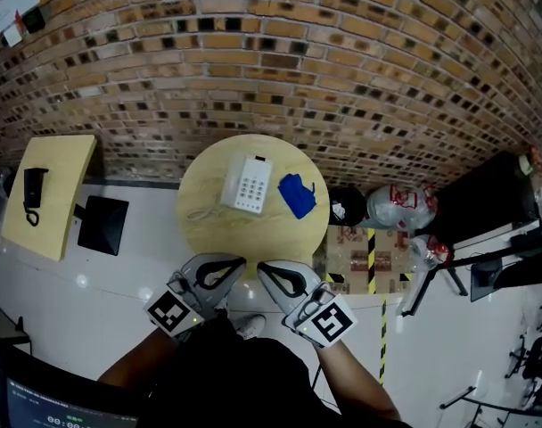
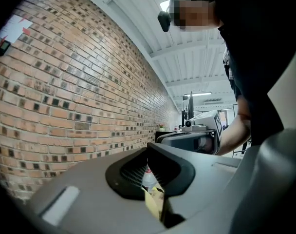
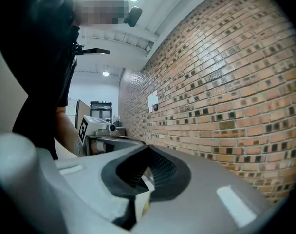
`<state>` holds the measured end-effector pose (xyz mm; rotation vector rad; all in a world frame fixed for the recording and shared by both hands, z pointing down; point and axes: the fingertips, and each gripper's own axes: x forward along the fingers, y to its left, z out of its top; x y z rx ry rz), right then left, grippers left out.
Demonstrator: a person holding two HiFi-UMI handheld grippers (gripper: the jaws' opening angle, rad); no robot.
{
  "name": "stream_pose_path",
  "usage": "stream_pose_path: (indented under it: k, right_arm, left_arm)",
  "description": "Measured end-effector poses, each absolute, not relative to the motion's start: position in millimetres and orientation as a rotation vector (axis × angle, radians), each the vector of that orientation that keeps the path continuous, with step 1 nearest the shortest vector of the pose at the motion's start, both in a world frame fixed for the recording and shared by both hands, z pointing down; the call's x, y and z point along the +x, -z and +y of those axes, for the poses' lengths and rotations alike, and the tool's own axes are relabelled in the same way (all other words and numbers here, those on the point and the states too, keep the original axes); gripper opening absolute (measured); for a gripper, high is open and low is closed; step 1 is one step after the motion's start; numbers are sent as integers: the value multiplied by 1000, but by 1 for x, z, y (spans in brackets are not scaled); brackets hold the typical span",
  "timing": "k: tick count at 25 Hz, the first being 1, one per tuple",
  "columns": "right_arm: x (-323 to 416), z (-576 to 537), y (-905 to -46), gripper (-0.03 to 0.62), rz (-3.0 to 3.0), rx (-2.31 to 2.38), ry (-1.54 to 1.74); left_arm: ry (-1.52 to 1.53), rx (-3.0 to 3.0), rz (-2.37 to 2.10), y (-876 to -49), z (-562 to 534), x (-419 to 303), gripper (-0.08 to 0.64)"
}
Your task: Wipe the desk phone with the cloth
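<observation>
Desk phone (image 1: 247, 184) is located on the far half of a round wooden desk (image 1: 204, 172), close to its centre. A white housing is seen, with the handset along the left side, a grid of keys on the right part, and a pale cord (image 1: 198, 213) trailing off to the left. A blue cloth (image 1: 297, 194) is laid crumpled just beside the phone on its right, apart from it. A brick wall (image 1: 271, 61) is seen behind the desk.

Key markings are too small to be read. The near rim of the desk is covered by both tools in the head view. Only the wall, the ceiling and the opposite tool are shown beyond the jaws in the two gripper views.

The left tool (image 1: 240, 261) and the right tool (image 1: 262, 266) are held side by side over the near edge of the desk, well short of the phone and the cloth. Their tips are angled toward each other, and the marker cubes are turned toward the person. On each tool the jaws are brought together, with nothing gripped between them. Both forearms are cut off at the lower edge of the head view.
</observation>
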<state>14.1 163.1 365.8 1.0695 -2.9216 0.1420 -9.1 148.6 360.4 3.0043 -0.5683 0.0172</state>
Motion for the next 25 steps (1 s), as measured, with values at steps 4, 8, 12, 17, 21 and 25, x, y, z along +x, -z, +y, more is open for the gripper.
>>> stream_pose_path:
  k: [4, 8, 12, 17, 21, 25]
  right_arm:
    - [0, 175, -362, 0, -2907, 1056, -167]
    - [-8, 176, -355, 0, -2920, 1081, -171]
    - [-10, 178, -354, 0, -2914, 1115, -158]
    - [-13, 181, -346, 0, -2920, 1151, -170]
    - [-10, 184, -348, 0, -2909, 1144, -106]
    - [-10, 182, -346, 0, -2904, 1153, -136]
  left_arm:
    - [-18, 3002, -558, -358, 159, -15, 0]
    - [-9, 3017, -534, -354, 160, -18, 0]
    - [5, 3024, -502, -350, 166, -23, 0]
    - [9, 3042, -463, -348, 171, -25, 0]
    - [39, 3039, -456, -344, 172, -22, 0]
    - [47, 3055, -443, -340, 170, -22, 0]
